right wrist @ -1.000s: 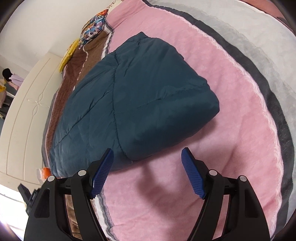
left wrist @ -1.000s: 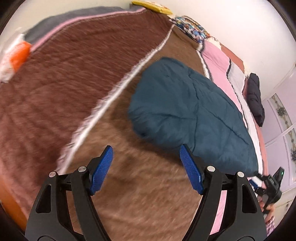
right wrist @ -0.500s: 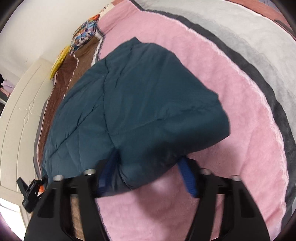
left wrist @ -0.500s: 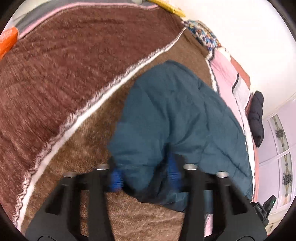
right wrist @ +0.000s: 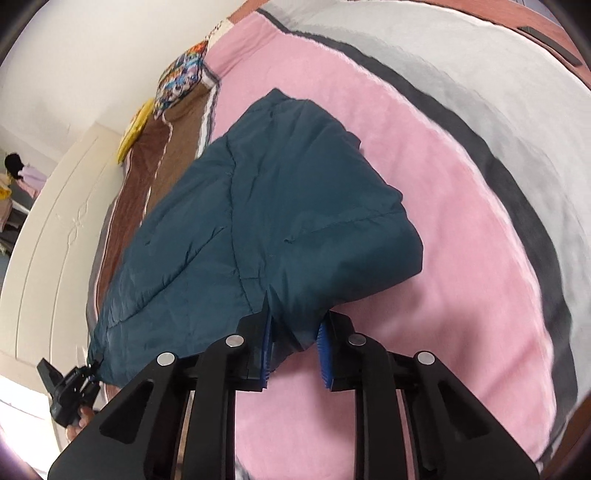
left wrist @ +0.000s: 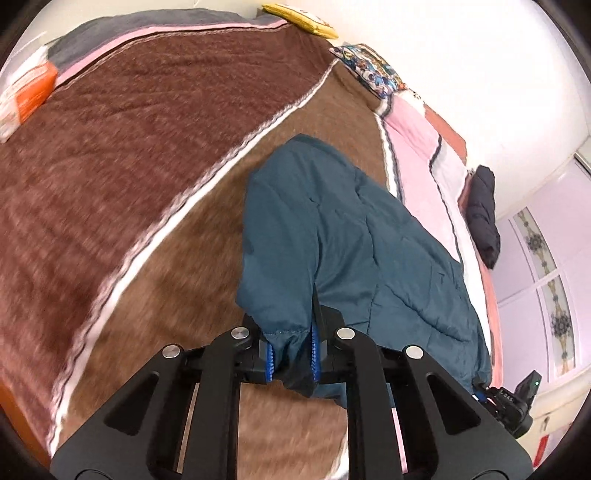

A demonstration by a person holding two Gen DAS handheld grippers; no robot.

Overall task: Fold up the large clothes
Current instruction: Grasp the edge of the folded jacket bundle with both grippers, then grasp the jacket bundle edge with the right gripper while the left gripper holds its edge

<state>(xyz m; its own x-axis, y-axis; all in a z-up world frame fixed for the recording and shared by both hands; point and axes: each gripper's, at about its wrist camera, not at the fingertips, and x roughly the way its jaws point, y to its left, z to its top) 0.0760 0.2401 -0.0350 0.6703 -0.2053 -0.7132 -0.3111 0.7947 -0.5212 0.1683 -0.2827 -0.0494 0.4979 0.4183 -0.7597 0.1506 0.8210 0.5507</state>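
Note:
A dark teal quilted jacket [left wrist: 332, 236] lies folded across a bed and spans the brown and pink bands of the blanket. My left gripper [left wrist: 292, 356] is closing, and its blue pads pinch the jacket's near corner at a gathered hem. The same jacket [right wrist: 258, 206] fills the right wrist view. My right gripper [right wrist: 294, 352] is closing on the other near corner, with bunched cloth pressed between its blue pads. Both corners are raised a little off the blanket. Each view shows the other gripper small at the far end of the jacket's near edge.
A striped fleece blanket [left wrist: 110, 166] in brown, pink, grey and white covers the bed. An orange and white box [left wrist: 26, 92] sits at the far left. A patterned pillow [left wrist: 369, 70], a yellow pillow [left wrist: 299, 20] and a black garment [left wrist: 484, 214] lie near the wall.
Both grippers went from wide open in front of the jacket to clamped on its two near corners. The jacket's near edge has risen slightly off the blanket.

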